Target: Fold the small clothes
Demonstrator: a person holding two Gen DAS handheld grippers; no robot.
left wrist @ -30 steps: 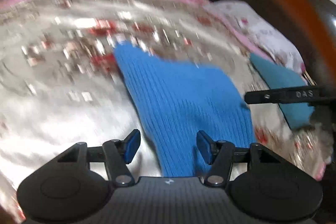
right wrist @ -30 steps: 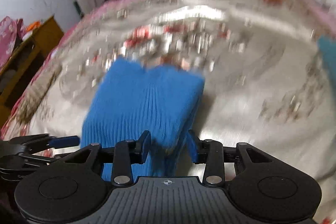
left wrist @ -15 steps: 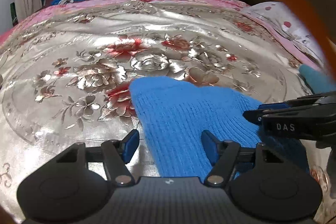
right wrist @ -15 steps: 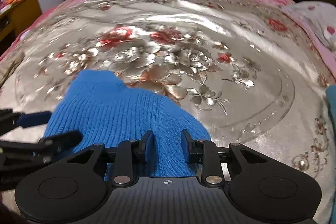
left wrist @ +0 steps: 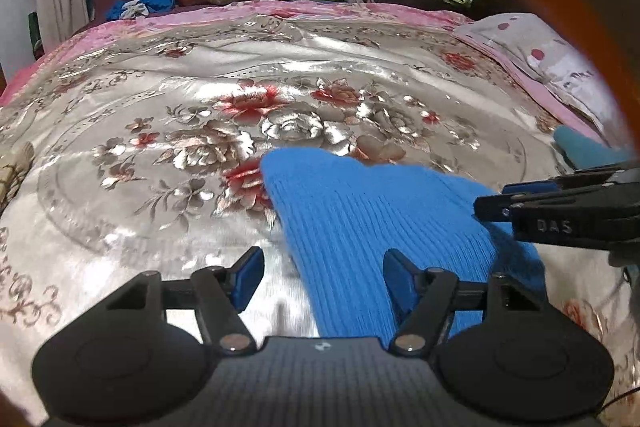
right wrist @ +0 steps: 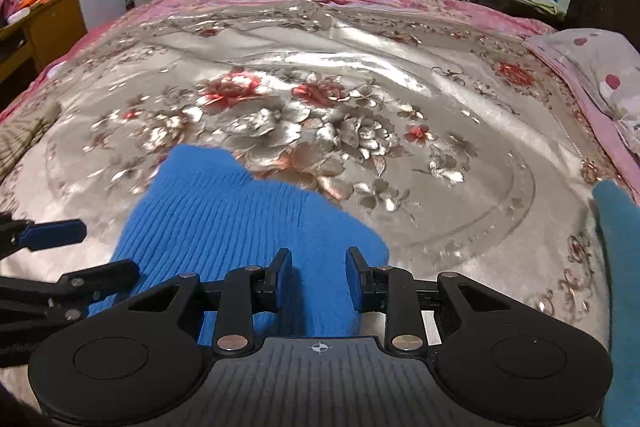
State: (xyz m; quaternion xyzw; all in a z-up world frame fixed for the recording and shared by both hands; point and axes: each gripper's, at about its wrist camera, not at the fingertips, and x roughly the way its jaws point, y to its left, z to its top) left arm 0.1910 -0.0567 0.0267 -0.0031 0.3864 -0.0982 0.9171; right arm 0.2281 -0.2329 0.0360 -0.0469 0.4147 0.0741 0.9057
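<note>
Blue knit (left wrist: 380, 227) now flat on bed (left wrist: 160, 115), lower centre; left hand-held gripper (left wrist: 324, 277) opened wider, empty; right hand-held gripper (right wrist: 318, 277) narrowed, grip unclear; fold laid.

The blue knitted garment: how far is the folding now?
Done: the blue knitted garment lies on the floral bedspread. In hand: the right hand-held gripper has cloth between its pads; the left hand-held gripper is open at its edge. Left: folding; a teal garment waits.

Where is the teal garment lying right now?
The teal garment lies at the bed's right edge, apart from the blue knit, just below the spotted pillow; in the left wrist view only its tip shows above the right gripper.
</note>
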